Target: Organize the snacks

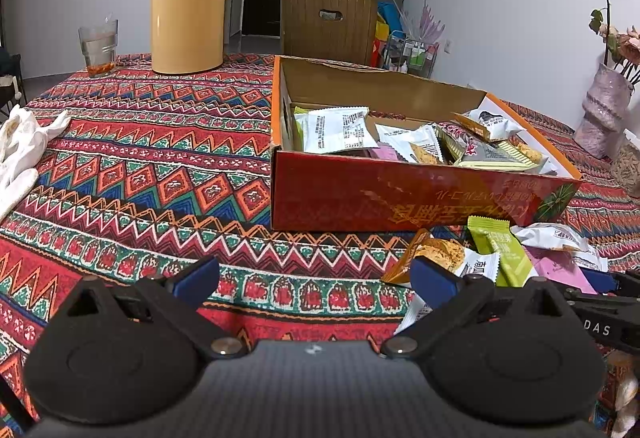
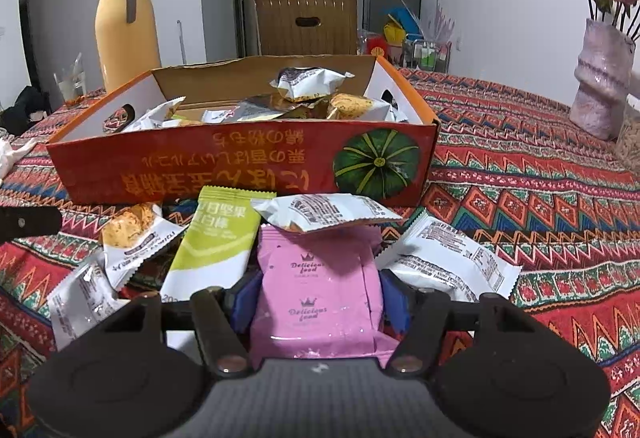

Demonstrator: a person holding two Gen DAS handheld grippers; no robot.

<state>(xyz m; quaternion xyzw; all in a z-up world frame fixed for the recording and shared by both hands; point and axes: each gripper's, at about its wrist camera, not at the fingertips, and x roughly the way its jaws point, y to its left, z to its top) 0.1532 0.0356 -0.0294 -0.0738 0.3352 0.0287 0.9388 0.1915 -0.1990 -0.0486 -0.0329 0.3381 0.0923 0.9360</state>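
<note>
Pink snack packet (image 2: 316, 294): "Delicious food" under small crown, printed twice, legible in right wrist view. Black gripper arm at right edge (image 1: 608, 326): white letters "DAS", rest cut off. Red cardboard box (image 2: 240, 165): large yellow East Asian characters, upside down, beside green pumpkin picture. Green packet (image 2: 216, 238): white characters, inverted. White packets: fine print, too small.
</note>
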